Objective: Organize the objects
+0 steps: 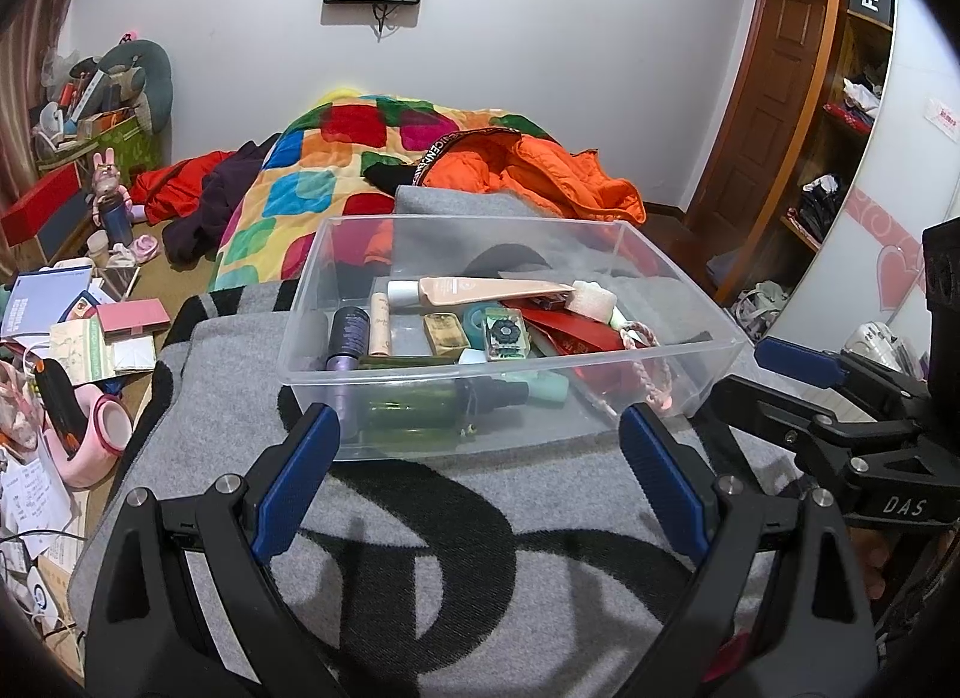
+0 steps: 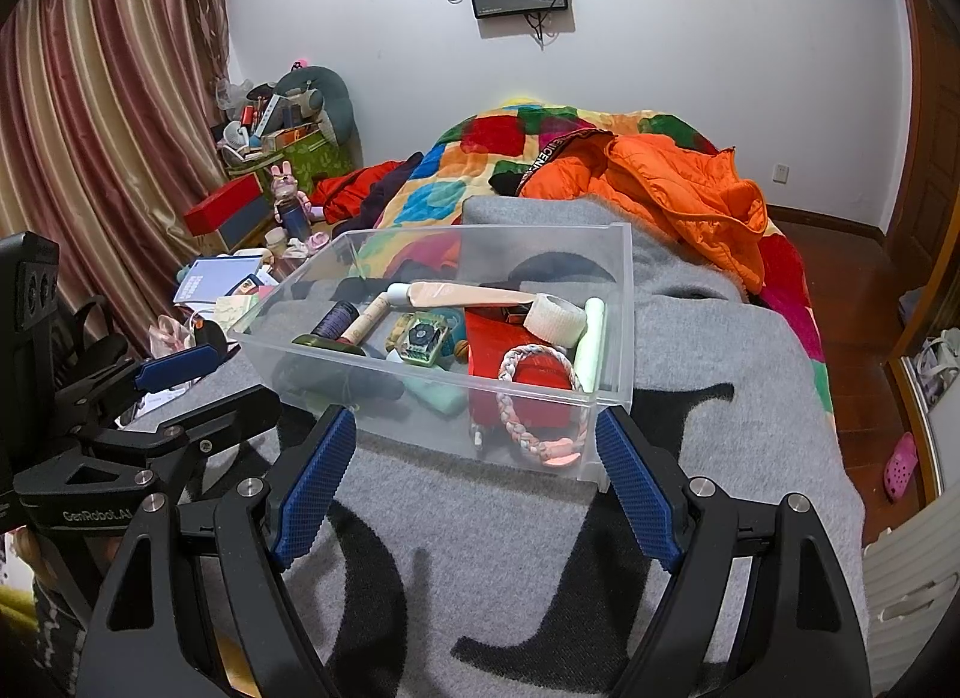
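Note:
A clear plastic bin (image 1: 714, 347) sits on a grey blanket with black marks (image 1: 420, 524) on the bed. It holds several small things: a peach tube (image 1: 480, 290), a dark purple bottle (image 1: 347, 332), a green bottle (image 1: 420, 404), a red packet (image 1: 576, 338) and a pink braided band (image 2: 540, 398). My left gripper (image 1: 480, 434) is open and empty just in front of the bin's near wall. My right gripper (image 2: 474, 446) is open and empty before the bin (image 2: 618, 302), and shows at the right of the left wrist view (image 1: 798, 368).
A colourful quilt (image 1: 336, 158) and an orange jacket (image 1: 540, 170) lie beyond the bin. Cluttered books, boxes and toys (image 1: 90, 326) cover the floor at left. A wooden shelf (image 1: 840, 116) stands at right. A pink shoe (image 2: 900, 464) lies on the floor.

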Tool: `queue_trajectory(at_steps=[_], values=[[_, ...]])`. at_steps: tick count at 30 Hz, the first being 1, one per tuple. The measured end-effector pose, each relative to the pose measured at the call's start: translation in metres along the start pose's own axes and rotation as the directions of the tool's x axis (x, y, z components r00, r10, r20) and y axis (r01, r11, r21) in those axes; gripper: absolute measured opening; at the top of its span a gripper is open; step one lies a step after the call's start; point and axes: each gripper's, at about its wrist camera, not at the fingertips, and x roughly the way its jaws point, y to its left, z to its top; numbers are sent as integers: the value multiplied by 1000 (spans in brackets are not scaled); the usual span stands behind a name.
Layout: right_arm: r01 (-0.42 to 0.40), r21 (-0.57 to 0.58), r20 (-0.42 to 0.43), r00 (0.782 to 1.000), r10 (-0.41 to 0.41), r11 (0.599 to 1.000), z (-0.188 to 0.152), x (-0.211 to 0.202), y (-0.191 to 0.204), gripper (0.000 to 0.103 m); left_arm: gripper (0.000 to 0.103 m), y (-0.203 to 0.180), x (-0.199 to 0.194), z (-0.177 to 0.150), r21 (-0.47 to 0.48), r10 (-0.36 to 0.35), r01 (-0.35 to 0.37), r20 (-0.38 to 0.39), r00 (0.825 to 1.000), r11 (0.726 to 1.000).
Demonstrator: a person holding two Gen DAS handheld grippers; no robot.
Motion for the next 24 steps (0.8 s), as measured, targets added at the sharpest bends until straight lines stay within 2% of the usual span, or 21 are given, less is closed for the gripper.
queue_trajectory(at_steps=[24], values=[[-5, 12, -1, 1000, 5, 1000, -4, 0, 1, 80, 95, -2, 1, -2, 4, -6, 6, -10, 1000, 1000]])
